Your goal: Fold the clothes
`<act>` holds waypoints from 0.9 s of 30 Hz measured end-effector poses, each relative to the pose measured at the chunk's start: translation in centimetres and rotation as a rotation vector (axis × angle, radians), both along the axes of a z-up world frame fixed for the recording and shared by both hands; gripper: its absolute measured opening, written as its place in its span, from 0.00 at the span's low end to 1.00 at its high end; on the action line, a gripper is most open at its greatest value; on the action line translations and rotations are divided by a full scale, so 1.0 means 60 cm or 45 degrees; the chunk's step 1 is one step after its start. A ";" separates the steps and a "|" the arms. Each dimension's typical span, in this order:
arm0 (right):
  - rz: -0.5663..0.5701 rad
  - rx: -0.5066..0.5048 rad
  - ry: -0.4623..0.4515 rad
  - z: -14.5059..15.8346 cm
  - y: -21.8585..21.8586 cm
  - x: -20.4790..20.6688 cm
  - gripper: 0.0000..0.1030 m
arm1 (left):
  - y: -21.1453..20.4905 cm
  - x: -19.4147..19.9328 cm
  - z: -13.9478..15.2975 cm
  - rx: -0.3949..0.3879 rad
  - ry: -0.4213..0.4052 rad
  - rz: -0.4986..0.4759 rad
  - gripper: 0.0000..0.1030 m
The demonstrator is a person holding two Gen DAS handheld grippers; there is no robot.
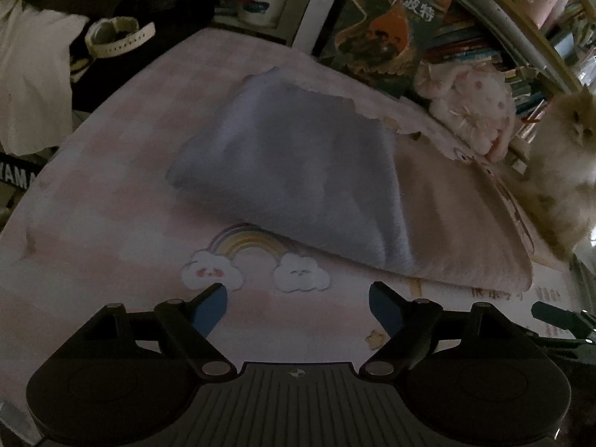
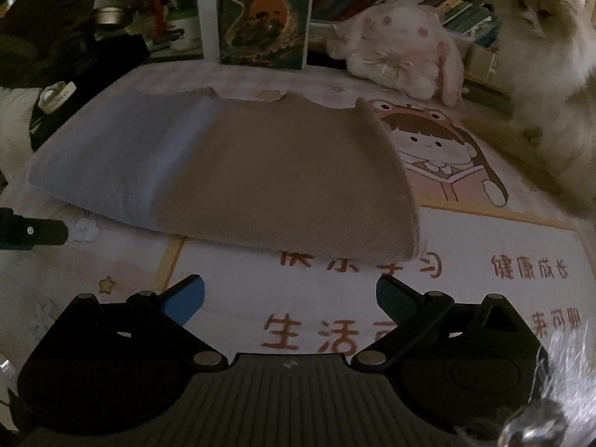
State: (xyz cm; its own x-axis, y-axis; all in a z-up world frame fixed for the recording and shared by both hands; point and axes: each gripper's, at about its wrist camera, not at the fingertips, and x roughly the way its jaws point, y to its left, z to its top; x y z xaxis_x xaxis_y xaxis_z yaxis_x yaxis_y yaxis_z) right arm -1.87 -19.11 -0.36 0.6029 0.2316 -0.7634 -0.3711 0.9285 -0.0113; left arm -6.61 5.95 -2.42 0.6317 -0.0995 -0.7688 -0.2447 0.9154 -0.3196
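Note:
A folded fuzzy garment lies flat on the pink printed mat (image 1: 111,193) (image 2: 484,246). Its blue-grey part (image 1: 294,171) (image 2: 111,164) is on the left and its beige part (image 1: 458,231) (image 2: 283,182) on the right. My left gripper (image 1: 298,300) hovers open over the mat, just short of the garment's near edge, with nothing between its blue pads. My right gripper (image 2: 290,294) is also open and empty, in front of the beige part's near edge. The tip of the left gripper (image 2: 33,231) shows at the left of the right wrist view.
A fluffy cat (image 2: 551,59) (image 1: 566,171) sits at the mat's right edge. A pink plush rabbit (image 2: 402,48) (image 1: 469,111), an upright book (image 2: 266,15) (image 1: 391,26) and shelved books line the back. A white watch (image 1: 119,37) on dark cloth lies at far left.

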 end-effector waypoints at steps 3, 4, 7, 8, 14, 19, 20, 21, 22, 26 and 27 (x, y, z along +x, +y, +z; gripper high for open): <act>0.068 0.000 -0.011 0.000 -0.017 0.016 0.96 | -0.026 0.003 0.003 0.011 0.004 0.057 0.83; 0.092 0.000 -0.015 0.000 -0.023 0.022 0.96 | -0.035 0.003 0.004 0.015 0.008 0.079 0.83; 0.164 0.007 -0.016 0.001 -0.046 0.042 0.96 | -0.062 0.005 0.006 0.025 0.018 0.146 0.83; 0.188 0.011 -0.017 0.001 -0.054 0.049 0.96 | -0.072 0.005 0.007 0.029 0.021 0.168 0.83; 0.305 0.051 -0.003 -0.005 -0.102 0.086 0.96 | -0.110 0.005 0.012 0.024 0.021 0.319 0.83; 0.409 0.088 0.028 -0.018 -0.133 0.105 0.96 | -0.101 -0.002 0.015 -0.045 -0.028 0.484 0.83; 0.425 0.097 0.038 -0.021 -0.138 0.107 0.97 | -0.099 -0.003 0.016 -0.059 -0.038 0.517 0.83; 0.439 0.106 0.047 -0.023 -0.143 0.109 0.97 | -0.097 -0.004 0.016 -0.072 -0.048 0.550 0.83; 0.450 0.115 0.055 -0.026 -0.148 0.111 0.97 | -0.096 -0.005 0.017 -0.086 -0.058 0.583 0.83; 0.473 0.145 0.071 -0.029 -0.162 0.119 0.96 | -0.089 -0.010 0.019 -0.142 -0.097 0.716 0.81; 0.473 0.154 0.074 -0.029 -0.166 0.121 0.96 | -0.087 -0.012 0.020 -0.156 -0.107 0.749 0.80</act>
